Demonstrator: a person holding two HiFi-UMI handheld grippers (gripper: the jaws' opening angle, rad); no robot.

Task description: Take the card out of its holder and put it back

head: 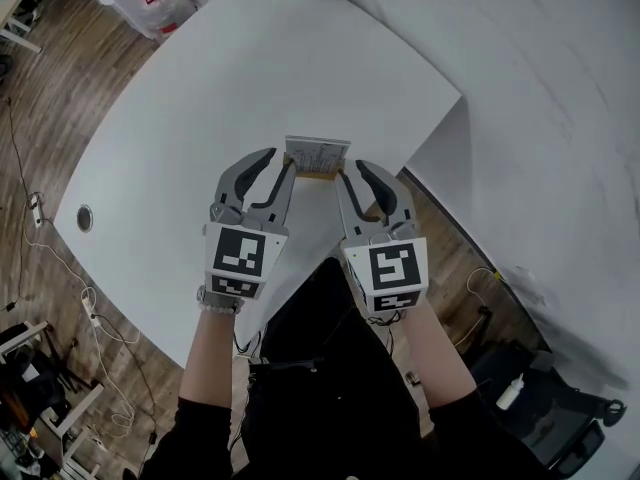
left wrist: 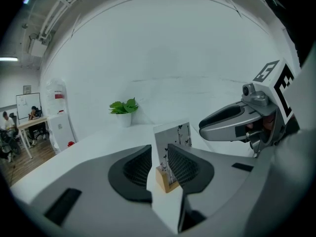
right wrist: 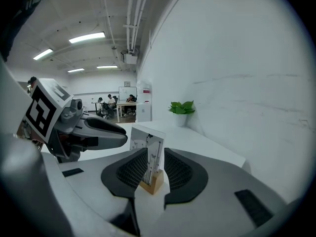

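Card (head: 317,154) upright in wooden holder (head: 315,175) on worktop (head: 200,118). Left claw (head: 280,161) and right claw (head: 353,168), both released, flank it, evidently aligning to grasp.

The right gripper (right wrist: 154,168) has its jaws apart. Framed between them, a printed white card (right wrist: 146,149) stands upright in a wooden holder (right wrist: 153,182) on the white table (right wrist: 202,143). The left gripper (right wrist: 94,130) lies at 9 o'clock, near the card. A potted plant (right wrist: 181,107) stands at 1 o'clock, by the wall.
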